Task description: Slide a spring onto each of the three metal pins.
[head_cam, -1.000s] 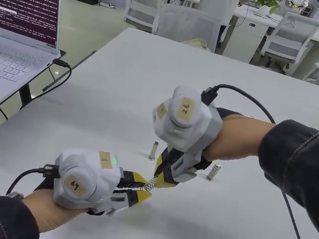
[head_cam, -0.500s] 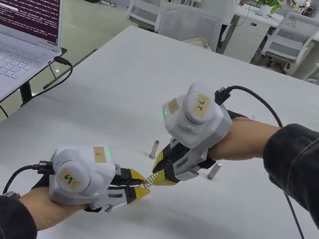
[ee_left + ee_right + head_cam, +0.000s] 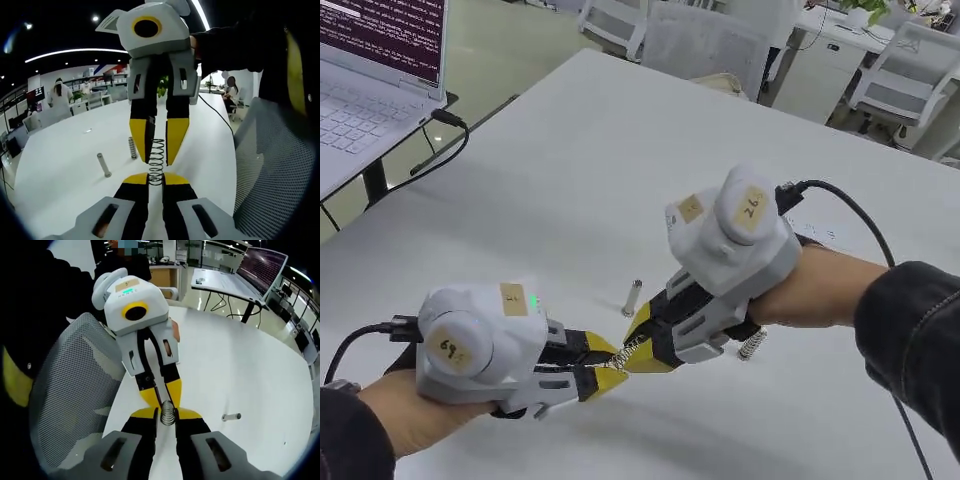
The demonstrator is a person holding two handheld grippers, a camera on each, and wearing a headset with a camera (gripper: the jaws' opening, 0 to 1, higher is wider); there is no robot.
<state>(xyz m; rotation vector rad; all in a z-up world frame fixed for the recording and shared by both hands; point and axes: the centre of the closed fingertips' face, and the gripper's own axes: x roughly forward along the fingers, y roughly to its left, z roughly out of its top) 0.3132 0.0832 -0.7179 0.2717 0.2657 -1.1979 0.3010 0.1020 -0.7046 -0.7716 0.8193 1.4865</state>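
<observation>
Open-plan office w/ white desks (image 3: 570,150), mesh chairs (image 3: 705,50), laptop (image 3: 370,60), strip lights (image 3: 75,51)

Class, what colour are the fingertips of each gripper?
Yellow fingertips, clearest in the left gripper view.

We work at a broad white table (image 3: 570,150) under a dark ceiling crossed by long light strips (image 3: 75,51). To our left we see 1 open laptop (image 3: 370,60) with a purple screen on a separate desk, and a black cable (image 3: 445,150) is plugged into its side. Beyond the table's far edge we count 3 pale office chairs (image 3: 700,45), with a glossy pale floor (image 3: 510,50) around them. A grey mesh chair back (image 3: 270,165) stands just beside the table.
</observation>
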